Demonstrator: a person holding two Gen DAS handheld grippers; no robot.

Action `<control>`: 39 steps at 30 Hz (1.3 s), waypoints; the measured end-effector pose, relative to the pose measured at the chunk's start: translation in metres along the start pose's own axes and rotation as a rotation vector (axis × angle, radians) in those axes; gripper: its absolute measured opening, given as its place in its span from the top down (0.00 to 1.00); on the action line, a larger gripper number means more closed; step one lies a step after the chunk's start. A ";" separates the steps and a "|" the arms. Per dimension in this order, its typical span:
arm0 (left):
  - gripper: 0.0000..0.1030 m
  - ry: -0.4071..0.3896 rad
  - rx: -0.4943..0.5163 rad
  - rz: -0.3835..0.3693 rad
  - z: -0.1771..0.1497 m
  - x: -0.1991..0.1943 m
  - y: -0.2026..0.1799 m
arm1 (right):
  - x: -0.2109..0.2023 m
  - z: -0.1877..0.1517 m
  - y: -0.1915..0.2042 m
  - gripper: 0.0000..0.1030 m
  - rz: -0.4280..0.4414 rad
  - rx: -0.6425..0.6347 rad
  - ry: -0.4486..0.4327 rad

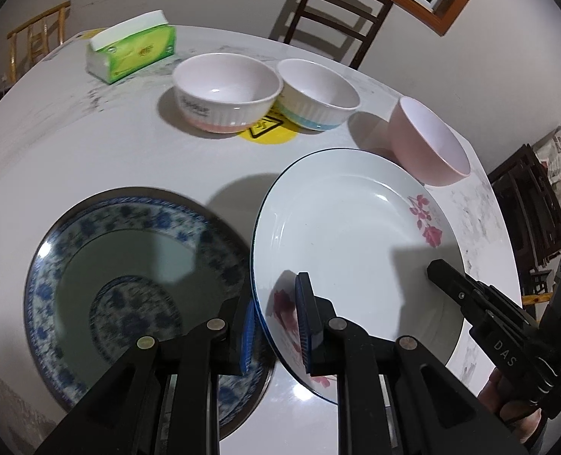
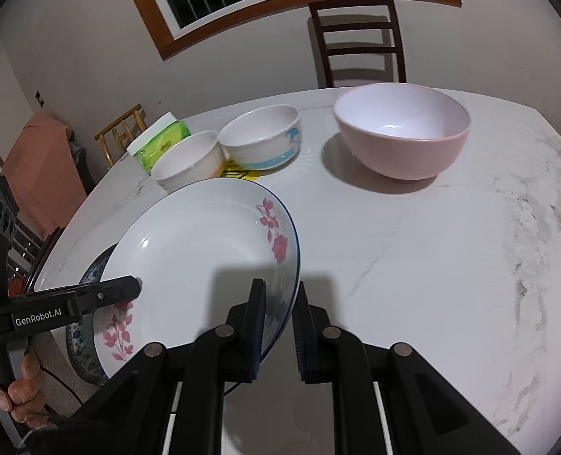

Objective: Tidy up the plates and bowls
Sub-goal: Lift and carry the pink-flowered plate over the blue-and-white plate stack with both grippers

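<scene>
While both two-finger grippers straddle opposite edges of it, the round white glazed plate with pink rose prints and a thin dark rim (image 1: 356, 235) hangs tilted above the pale marble-patterned table (image 2: 413, 250), its left side overlapping the blue-and-white floral porcelain plate (image 1: 128, 265) lying flat below. The left gripper (image 1: 276, 326) has its ribbed blue pads drawn in on the plate's left rim, one finger above and one beneath. The right gripper (image 2: 278, 326) is likewise narrowed around the plate's right rim, though whether both pads actually touch it cannot be told.

Farther back stand three bowls: a smooth matte pink round bowl (image 2: 401, 132), a white fluted bowl with a blue base band (image 1: 318, 94), and a white fluted bowl with a pink base band (image 1: 227, 93), the last two side by side over a yellow round sticker (image 1: 269, 131). A green soft tissue pack (image 1: 132, 49) lies behind them.
</scene>
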State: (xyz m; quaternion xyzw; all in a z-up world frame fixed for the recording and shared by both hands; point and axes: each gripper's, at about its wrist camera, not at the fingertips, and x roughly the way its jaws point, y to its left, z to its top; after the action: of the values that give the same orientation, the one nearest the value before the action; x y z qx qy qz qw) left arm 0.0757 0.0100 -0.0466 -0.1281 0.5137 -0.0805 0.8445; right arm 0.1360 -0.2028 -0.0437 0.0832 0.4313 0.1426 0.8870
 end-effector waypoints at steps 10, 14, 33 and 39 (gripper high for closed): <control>0.85 -0.023 -0.060 0.014 -0.013 -0.024 0.034 | 0.004 -0.005 0.034 0.87 0.033 -0.032 0.010; 0.85 -0.030 -0.082 0.026 -0.017 -0.031 0.047 | 0.009 -0.007 0.048 0.87 0.050 -0.042 0.020; 0.85 -0.030 -0.191 0.088 -0.032 -0.047 0.112 | 0.040 -0.014 0.109 0.86 0.108 -0.114 0.080; 0.85 -0.019 -0.216 0.103 -0.035 -0.045 0.127 | 0.052 -0.016 0.120 0.86 0.115 -0.128 0.107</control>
State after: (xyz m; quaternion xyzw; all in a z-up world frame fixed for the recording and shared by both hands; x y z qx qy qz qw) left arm 0.0248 0.1382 -0.0617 -0.1929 0.5171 0.0200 0.8337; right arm 0.1320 -0.0721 -0.0601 0.0432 0.4627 0.2247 0.8564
